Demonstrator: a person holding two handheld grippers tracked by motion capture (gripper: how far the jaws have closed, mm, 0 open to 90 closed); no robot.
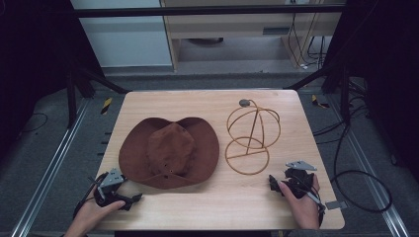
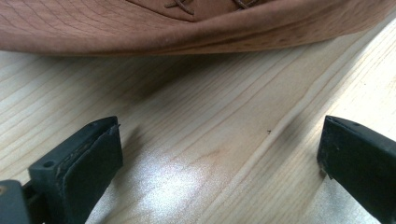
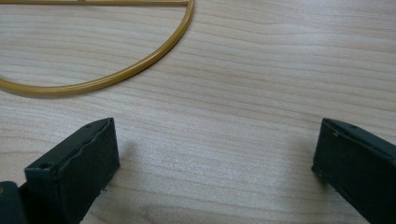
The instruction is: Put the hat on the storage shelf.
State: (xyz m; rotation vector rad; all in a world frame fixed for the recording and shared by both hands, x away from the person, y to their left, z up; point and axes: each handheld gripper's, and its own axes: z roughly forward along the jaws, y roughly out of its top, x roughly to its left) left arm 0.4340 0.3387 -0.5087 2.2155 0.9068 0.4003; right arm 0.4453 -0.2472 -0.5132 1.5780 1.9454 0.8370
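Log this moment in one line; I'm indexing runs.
hat: flat on table | stand: upright, right of hat | left claw: open | right claw: open
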